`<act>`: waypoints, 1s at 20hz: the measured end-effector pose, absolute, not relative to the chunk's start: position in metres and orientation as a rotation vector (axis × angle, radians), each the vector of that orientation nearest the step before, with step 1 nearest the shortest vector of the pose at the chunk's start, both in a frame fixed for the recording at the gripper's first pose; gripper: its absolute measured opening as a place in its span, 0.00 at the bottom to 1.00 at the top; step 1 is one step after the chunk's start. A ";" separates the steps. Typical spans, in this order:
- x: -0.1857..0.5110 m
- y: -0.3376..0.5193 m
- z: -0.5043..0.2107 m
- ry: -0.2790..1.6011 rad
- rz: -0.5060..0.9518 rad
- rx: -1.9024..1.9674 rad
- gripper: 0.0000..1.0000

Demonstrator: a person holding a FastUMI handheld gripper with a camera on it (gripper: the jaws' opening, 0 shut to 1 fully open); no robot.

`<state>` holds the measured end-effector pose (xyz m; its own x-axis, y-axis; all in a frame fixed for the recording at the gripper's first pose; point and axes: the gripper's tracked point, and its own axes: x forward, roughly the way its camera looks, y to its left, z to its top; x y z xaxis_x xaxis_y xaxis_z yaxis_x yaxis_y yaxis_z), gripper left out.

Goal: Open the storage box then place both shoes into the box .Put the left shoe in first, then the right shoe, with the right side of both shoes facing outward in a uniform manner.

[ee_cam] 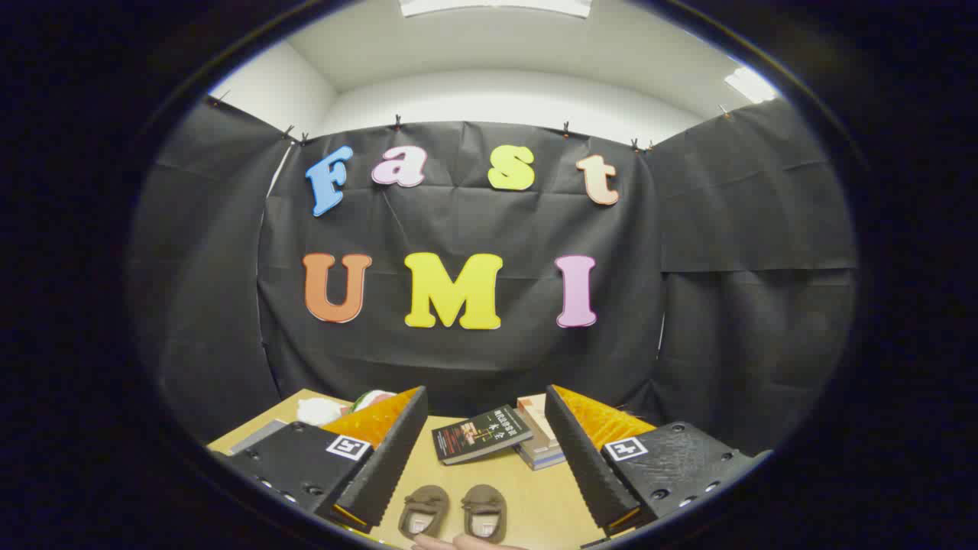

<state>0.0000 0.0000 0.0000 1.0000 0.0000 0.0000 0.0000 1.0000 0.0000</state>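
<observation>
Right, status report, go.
Jaws wide open, holding nothing, gripper raised over the table. Brown shoes side by side between the fingers, untouched. Fingertips of a hand just behind the shoes. Books beyond.

Hand-held gripper (485, 428): black ribbed fingers (386, 462), orange top faces, square black-and-white tags, screws in black mounts; jaws apart.

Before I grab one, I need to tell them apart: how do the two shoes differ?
The left-hand shoe lies nearer one finger; the right-hand shoe lies nearer mid-gap. The left-hand shoe angles slightly; the right-hand shoe sits straighter. Both are small, brown, openings up, side by side on the table between the open jaws of the gripper, untouched.
</observation>
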 end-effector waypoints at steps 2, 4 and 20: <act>0.001 0.002 -0.002 0.009 0.016 -0.007 0.95; 0.004 0.003 -0.010 0.025 0.037 -0.015 0.95; 0.054 0.032 -0.076 0.158 0.178 0.010 0.95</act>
<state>0.0538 0.0322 -0.0762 0.9718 0.1771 -0.1556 -0.1756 0.9842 0.0235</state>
